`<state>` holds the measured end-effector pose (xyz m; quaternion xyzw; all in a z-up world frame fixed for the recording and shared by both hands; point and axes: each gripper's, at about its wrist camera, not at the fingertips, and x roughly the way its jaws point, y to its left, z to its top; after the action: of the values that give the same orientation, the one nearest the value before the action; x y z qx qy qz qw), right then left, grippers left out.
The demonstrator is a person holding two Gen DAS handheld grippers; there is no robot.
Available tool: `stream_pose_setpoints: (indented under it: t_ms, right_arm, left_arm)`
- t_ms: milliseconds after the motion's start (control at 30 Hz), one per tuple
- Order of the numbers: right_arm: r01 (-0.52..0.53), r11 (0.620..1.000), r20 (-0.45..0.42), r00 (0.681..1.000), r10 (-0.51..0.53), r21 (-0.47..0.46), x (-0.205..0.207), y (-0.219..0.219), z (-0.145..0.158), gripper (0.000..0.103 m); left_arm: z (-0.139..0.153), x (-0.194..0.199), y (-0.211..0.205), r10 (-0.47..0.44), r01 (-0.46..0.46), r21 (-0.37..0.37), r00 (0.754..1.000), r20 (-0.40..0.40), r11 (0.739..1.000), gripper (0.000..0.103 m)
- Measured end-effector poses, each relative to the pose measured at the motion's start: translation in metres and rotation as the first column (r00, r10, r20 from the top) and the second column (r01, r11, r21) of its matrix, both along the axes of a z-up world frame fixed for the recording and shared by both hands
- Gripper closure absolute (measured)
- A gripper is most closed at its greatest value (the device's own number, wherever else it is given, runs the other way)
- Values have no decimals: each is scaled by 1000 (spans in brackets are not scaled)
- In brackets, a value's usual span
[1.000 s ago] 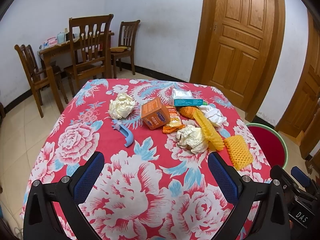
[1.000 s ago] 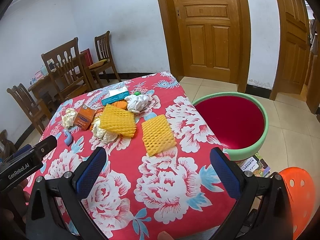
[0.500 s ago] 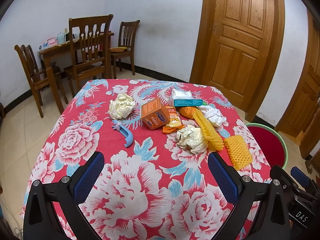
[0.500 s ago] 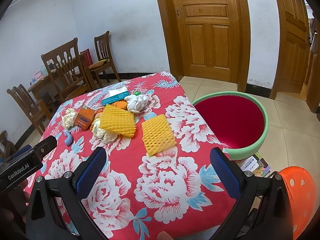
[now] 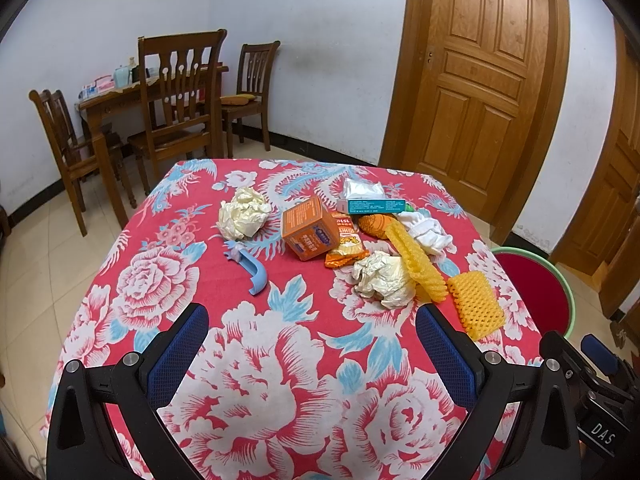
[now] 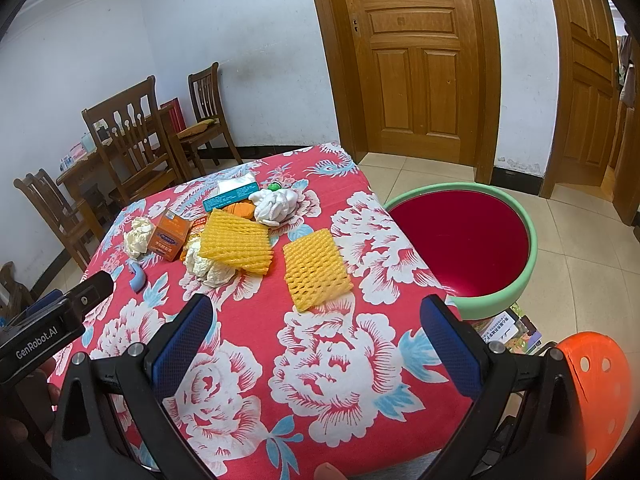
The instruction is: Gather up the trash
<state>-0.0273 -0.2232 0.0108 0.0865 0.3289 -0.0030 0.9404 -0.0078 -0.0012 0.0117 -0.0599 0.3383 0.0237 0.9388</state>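
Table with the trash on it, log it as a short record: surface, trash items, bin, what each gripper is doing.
surface: table under a red floral cloth
trash: two yellow foam fruit nets, two crumpled paper wads, orange box, snack wrapper, teal box, white cloth, blue plastic piece
bin: red basin with green rim, beside the table, nothing visible inside
left gripper: open, holding nothing
right gripper: open, holding nothing

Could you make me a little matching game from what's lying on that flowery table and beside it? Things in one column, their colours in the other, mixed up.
Things:
1. small box
2. foam fruit net lying alone
3. curved plastic piece
4. basin rim beside the table

Colours:
A. light blue
B. green
C. orange
D. yellow

Pairs: 1-C, 2-D, 3-A, 4-B
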Motion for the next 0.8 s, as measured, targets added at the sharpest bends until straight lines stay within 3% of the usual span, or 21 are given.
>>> stream_pose_setpoints:
  t_ms: [800]
  right_arm:
    - [-8, 1000, -24, 1000, 8, 6, 5, 2, -3, 1]
  left_arm:
    - [0, 3, 4, 0, 0, 7, 1000, -14, 1000, 0]
